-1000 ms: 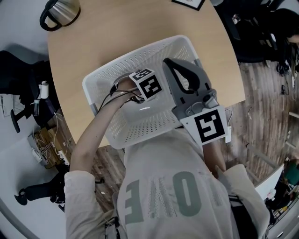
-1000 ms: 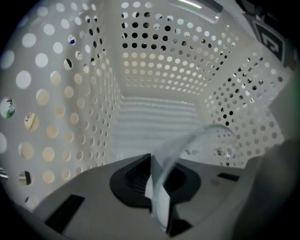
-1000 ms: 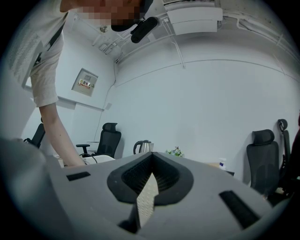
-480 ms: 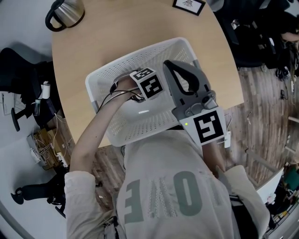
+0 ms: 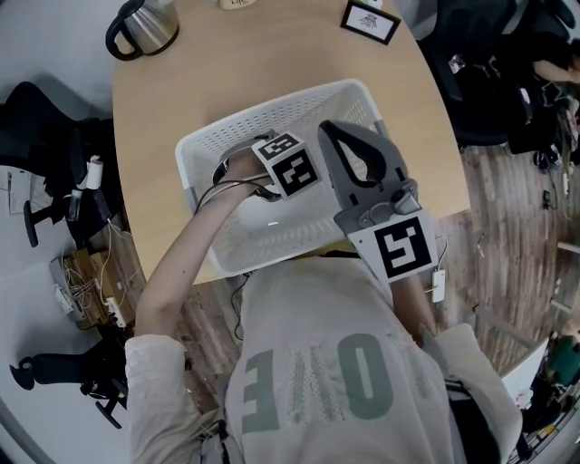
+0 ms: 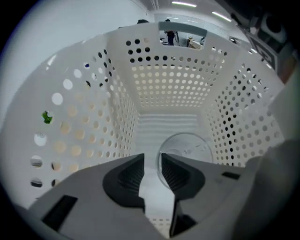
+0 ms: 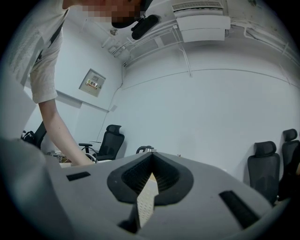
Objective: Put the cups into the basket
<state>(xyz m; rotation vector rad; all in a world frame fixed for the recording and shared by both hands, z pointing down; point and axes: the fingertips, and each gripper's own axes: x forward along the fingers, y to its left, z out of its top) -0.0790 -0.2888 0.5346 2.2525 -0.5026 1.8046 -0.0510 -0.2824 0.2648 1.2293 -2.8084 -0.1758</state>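
Observation:
A white perforated basket [image 5: 272, 100] stands on the round wooden table [image 5: 163, 100]. My left gripper [image 6: 152, 171] reaches down inside it; in the head view only its marker cube [image 5: 292, 165] shows. Its jaws are opening, with a bare gap between the pads. A clear cup [image 6: 187, 147] lies on the basket floor [image 6: 166, 124] just beyond the right jaw, its rim edge at that jaw's tip, not pressed. My right gripper [image 5: 328, 129] hovers above the basket's near right side, shut on nothing; its tips meet in the right gripper view [image 7: 151, 159].
A metal kettle [image 5: 145, 27] and a small framed card [image 5: 372, 20] stand at the table's far edge. The table's near edge runs just under the basket. Cables and chair bases [image 5: 82, 290] crowd the floor at the left; office chairs [image 7: 265, 161] line the wall.
The head camera has shifted, so table and basket sit a little further right in view. Both grippers hold the same places over the basket.

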